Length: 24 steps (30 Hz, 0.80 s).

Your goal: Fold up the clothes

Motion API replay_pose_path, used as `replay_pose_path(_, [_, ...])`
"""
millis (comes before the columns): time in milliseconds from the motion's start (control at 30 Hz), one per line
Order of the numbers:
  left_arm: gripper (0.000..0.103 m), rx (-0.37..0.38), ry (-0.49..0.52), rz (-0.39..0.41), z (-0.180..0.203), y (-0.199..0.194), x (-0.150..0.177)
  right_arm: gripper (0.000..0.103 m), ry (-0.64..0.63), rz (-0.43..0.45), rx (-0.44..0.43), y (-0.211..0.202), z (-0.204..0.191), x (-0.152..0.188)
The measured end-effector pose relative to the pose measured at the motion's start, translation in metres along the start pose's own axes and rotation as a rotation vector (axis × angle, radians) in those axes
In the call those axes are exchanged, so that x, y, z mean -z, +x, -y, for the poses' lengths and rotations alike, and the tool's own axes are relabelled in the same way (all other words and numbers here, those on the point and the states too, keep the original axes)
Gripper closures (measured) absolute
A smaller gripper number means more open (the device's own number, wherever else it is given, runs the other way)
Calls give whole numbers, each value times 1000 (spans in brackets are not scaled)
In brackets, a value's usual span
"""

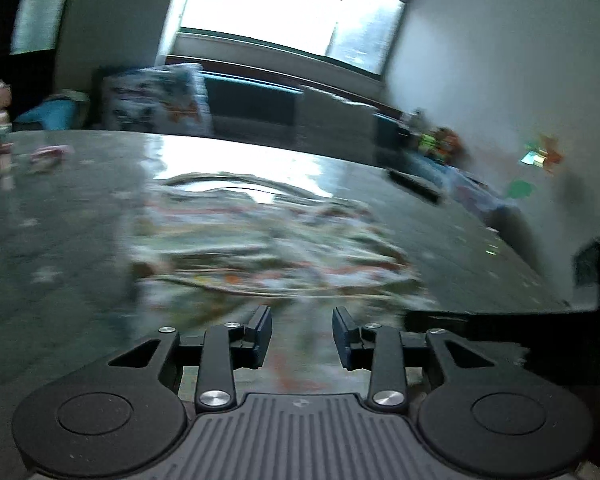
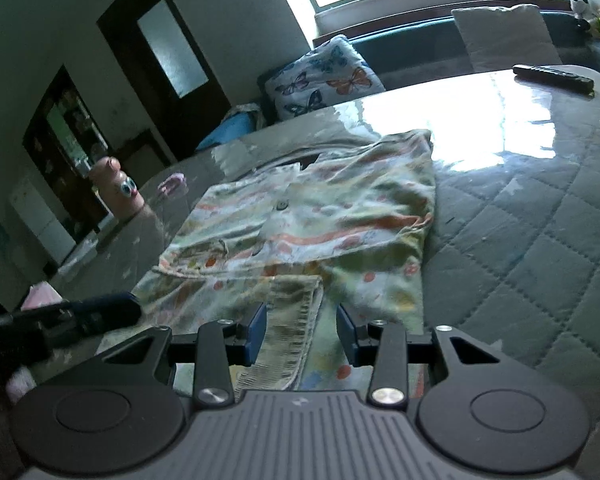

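Shirt (image 2: 312,216), pale with orange print, lies rumpled, half-folded on table (image 2: 540,208).

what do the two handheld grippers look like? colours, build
Both match: a ribbed grey housing, two round black discs at the sides, black linkage arms with silver pivot screws. The left gripper has dark, near-black pads; the right gripper has blue pads. No cables or sleeves in view.
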<state>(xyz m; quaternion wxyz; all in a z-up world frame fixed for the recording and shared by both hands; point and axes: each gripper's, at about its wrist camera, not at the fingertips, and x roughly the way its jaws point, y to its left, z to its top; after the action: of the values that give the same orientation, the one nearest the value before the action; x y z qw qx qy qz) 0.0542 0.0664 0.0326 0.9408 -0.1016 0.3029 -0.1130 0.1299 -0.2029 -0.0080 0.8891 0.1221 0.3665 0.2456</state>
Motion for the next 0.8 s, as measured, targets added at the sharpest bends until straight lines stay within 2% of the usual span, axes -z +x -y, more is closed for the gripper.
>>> replay_pose_path(100, [67, -88, -34, 0, -24, -2, -1, 72, -28, -14, 15, 6, -4, 1])
replay_pose_path(233, [67, -166, -66, -12, -46, 0, 3, 94, -60, -27, 39, 11, -11, 1])
replay_pose_path(400, [67, -204, -83, -24, -57, 5, 7, 99, -114, 13, 47, 4, -25, -6])
replay_pose_path(567, [67, -230, -87, -32, -60, 10, 11, 100, -157, 124, 41, -15, -43, -26])
replay_pose_path(800, [67, -273, -60, -33, -62, 15, 13, 99, -104, 52, 103, 10, -22, -17])
